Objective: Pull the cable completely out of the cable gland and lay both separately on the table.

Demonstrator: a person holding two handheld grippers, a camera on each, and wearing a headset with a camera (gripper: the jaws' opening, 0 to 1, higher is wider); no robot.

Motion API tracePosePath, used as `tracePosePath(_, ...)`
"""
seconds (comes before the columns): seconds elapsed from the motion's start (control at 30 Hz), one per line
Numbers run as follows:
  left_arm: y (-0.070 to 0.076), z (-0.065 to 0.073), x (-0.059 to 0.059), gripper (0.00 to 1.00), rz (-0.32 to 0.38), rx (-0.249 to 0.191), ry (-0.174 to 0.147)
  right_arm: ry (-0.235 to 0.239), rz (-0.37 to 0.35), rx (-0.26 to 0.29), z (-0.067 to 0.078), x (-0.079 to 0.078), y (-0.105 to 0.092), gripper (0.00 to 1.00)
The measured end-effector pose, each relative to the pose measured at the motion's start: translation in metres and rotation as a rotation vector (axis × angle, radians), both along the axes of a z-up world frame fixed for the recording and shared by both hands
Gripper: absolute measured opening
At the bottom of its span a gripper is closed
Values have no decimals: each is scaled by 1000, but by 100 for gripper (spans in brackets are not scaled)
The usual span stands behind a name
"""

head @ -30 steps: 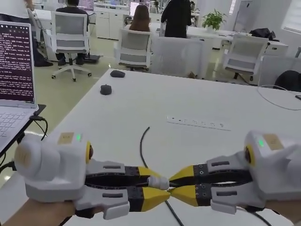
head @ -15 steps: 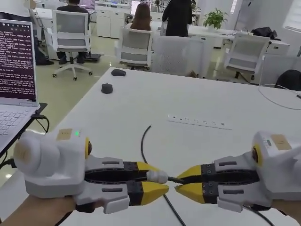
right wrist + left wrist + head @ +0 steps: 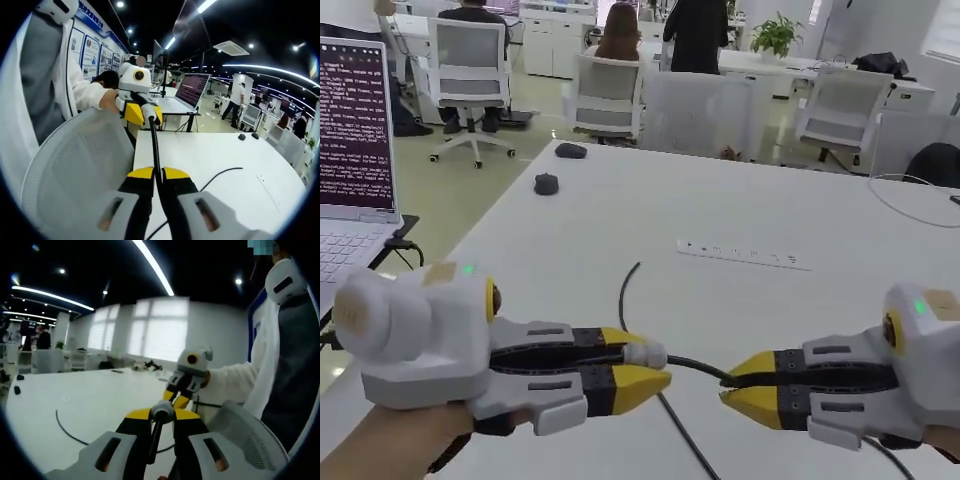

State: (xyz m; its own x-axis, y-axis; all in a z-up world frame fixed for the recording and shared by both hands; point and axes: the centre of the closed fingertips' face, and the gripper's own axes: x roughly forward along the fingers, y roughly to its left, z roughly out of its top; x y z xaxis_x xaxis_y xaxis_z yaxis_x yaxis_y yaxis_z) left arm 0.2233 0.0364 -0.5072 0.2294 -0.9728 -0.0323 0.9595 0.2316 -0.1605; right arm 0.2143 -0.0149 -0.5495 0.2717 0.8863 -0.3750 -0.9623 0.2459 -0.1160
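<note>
Between cable gland [image 3: 643,353] in left gripper [image 3: 656,363] and right gripper [image 3: 725,387] spans cable [image 3: 695,365].

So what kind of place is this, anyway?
Probably an open-plan office: mesh office chairs, an open laptop beside the white table, and people seated in the background.

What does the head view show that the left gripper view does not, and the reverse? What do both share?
Head view: a laptop at the left with text on its screen, and the hand holding the left claw. Left gripper view: bright windows, a ceiling light strip, and the person's white sleeve behind the right claw. Shared: the left claw shut on the cable gland, the right claw shut on the black cable, which enters the gland.
</note>
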Motion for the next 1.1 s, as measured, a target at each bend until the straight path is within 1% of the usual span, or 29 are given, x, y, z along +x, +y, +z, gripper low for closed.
tracePosePath(0.1, -1, -2, -1, 16, -2, 9, 0, 3, -4, 2, 0, -1, -1, 4)
tracePosePath(0.37, -1, -1, -2, 16, -8, 12, -4, 5, -5, 1, -4, 0, 1, 4)
tracePosePath(0.6, -2, -1, -4, 15, -16, 12, -6, 20, -4, -13, -11, 2, 7, 6)
tracePosePath(0.63, -2, -1, -4, 15, -16, 14, -7, 19, -1, -12, -11, 2, 9, 7)
tracePosePath(0.77, -1, -2, -3, 15, -14, 16, -4, 8, 14, 7, -7, 4, 20, 12)
tracePosePath(0.97, -2, -2, -3, 15, -13, 14, 5, -19, 49, 23, 3, 5, 38, 12)
tracePosePath(1.1, -1, -2, -3, 15, -11, 14, 6, -32, 66, 31, 7, 6, 45, 12)
